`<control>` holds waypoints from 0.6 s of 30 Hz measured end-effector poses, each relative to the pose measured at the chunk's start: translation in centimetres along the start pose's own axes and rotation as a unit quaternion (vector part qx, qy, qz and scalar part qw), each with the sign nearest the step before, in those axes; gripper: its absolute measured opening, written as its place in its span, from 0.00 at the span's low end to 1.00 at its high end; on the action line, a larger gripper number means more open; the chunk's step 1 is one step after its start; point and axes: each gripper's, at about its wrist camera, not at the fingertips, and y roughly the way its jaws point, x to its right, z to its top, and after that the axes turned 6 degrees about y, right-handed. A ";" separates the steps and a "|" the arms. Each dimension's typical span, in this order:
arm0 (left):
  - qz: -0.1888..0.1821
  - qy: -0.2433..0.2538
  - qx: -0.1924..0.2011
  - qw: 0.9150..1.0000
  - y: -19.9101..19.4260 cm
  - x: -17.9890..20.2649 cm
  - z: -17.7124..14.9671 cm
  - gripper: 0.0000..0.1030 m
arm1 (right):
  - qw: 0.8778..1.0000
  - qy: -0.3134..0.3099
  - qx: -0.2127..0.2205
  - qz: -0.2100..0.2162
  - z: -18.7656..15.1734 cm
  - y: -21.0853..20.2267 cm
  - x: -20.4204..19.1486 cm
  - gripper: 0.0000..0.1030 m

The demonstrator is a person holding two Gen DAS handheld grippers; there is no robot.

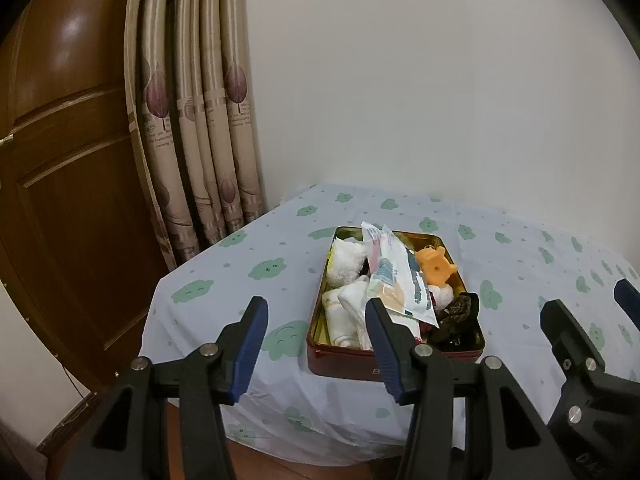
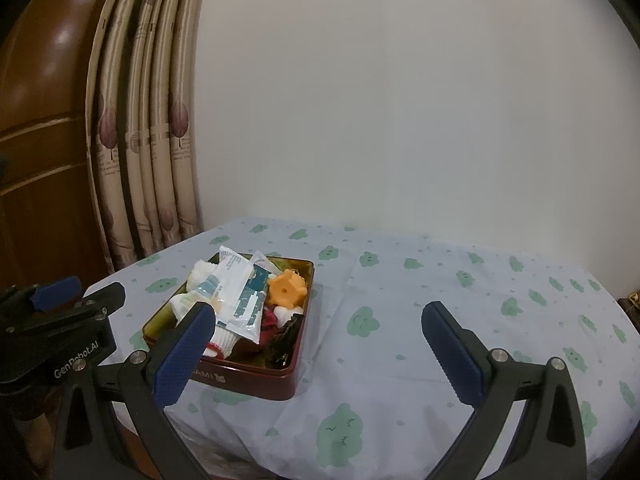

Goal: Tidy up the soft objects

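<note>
A dark red tin (image 1: pixel 344 372) with a gold inside sits on the table's cloud-print cloth (image 1: pixel 224 280). It holds a fluffy white cloth (image 1: pixel 346 264), folded white cloths (image 1: pixel 344 316), a plastic packet (image 1: pixel 396 276), an orange toy (image 1: pixel 436 266) and a dark scrunched item (image 1: pixel 458 312). My left gripper (image 1: pixel 316 344) hovers open at the tin's near left corner with nothing between its fingers. My right gripper (image 2: pixel 320 356) stands wide open just right of the tin (image 2: pixel 256 384), also with nothing in it. The packet (image 2: pixel 240 300) and the orange toy (image 2: pixel 288 288) show in the right wrist view too.
A beige curtain (image 1: pixel 196 120) and a wooden door (image 1: pixel 68 160) stand left of the table, with a plain wall (image 2: pixel 400 100) behind it. The tablecloth (image 2: pixel 460 280) stretches bare to the right of the tin. The table edge drops off near the grippers.
</note>
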 end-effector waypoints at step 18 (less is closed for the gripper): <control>-0.002 0.011 0.006 1.000 -0.2 0.5 -0.1 0.50 | 1.000 -0.005 -0.002 0.009 -0.1 -0.3 -0.1 0.99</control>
